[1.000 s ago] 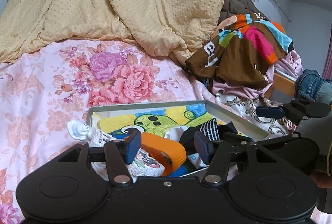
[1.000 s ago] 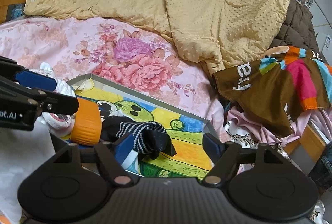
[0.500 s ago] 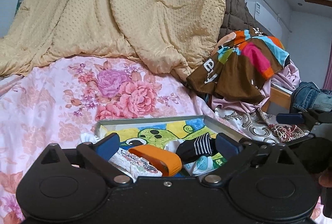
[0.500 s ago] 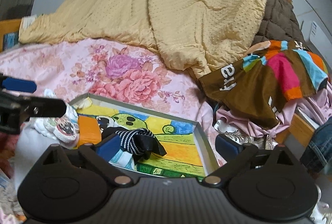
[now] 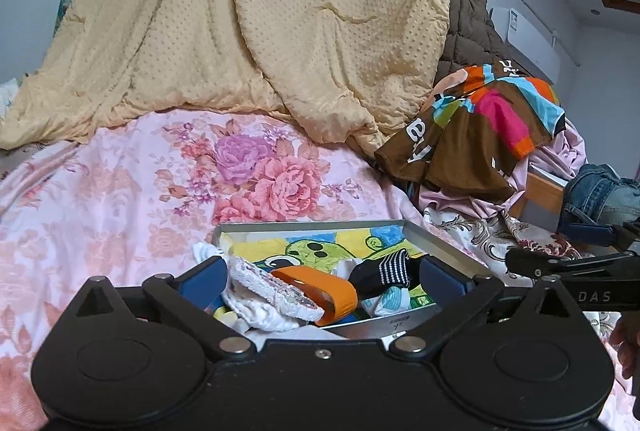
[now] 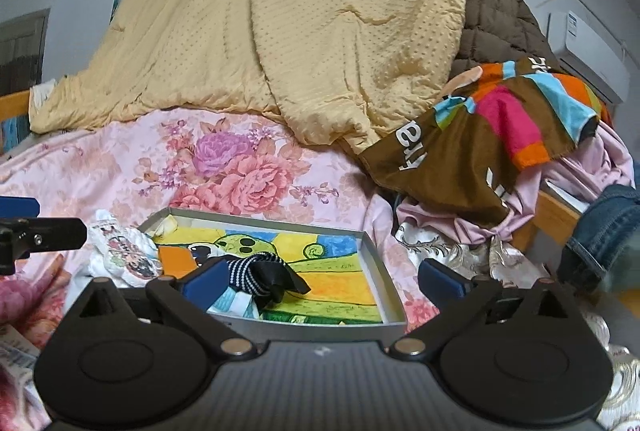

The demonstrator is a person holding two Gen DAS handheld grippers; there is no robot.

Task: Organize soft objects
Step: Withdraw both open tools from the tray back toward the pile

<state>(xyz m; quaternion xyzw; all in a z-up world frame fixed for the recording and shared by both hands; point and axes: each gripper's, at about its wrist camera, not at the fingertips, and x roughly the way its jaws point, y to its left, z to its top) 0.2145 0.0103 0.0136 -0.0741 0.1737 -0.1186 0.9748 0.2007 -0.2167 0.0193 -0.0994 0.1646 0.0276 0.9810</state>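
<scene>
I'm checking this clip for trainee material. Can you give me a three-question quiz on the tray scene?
1. True or false: the left claw is open, with nothing held.
2. Which item lies inside the tray, near the right claw?
A. the black striped sock
B. the yellow blanket
C. the brown colourful shirt
3. Fill in: the tray rests on a pink ______ bedsheet.

Key: 1 true; 2 A; 3 floral.
</scene>
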